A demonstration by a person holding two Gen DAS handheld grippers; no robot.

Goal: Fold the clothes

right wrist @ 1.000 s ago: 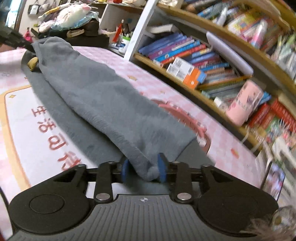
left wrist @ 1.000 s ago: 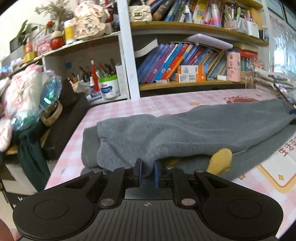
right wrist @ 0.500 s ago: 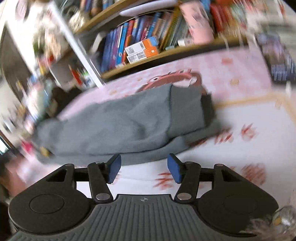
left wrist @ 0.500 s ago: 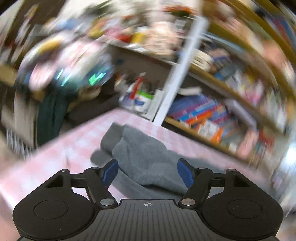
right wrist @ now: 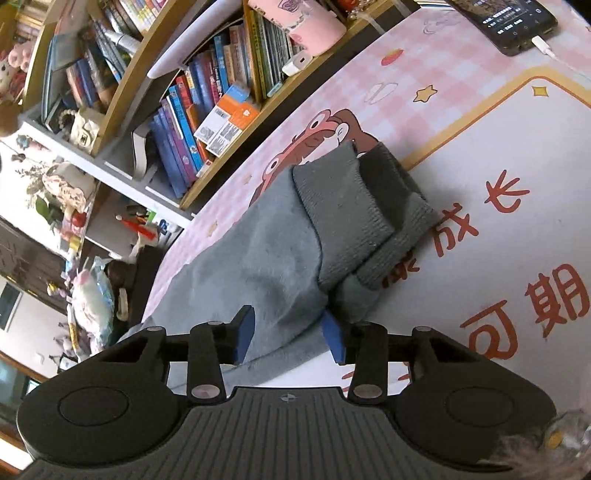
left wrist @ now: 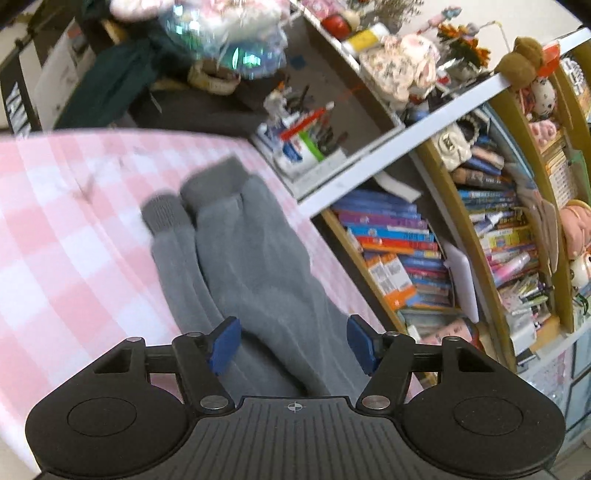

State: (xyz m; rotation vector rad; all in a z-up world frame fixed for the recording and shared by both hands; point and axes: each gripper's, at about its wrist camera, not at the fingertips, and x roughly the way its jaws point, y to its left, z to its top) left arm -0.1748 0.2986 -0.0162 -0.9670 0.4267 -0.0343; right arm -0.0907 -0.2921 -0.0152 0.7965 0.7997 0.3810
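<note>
A grey fleece garment (left wrist: 255, 273) lies folded lengthwise on the pink checked tablecloth (left wrist: 55, 229). In the left wrist view its two ribbed cuffs (left wrist: 207, 192) lie at the far end. My left gripper (left wrist: 293, 341) is open, its blue pads spread over the cloth, holding nothing. In the right wrist view the same garment (right wrist: 266, 266) ends in stacked ribbed cuffs (right wrist: 362, 206). My right gripper (right wrist: 290, 338) is open, its jaws standing either side of a fold of the cloth without pinching it.
A bookshelf (left wrist: 424, 240) full of books runs along the table's far side, with a pen pot (left wrist: 299, 144) on a lower ledge. A phone (right wrist: 513, 22) on a cable lies at the far corner. A white printed mat (right wrist: 517, 177) lies beside the garment.
Both grippers were shut on the garment's ends a second ago. They let go, opened, and swung round to look along the garment from above.
</note>
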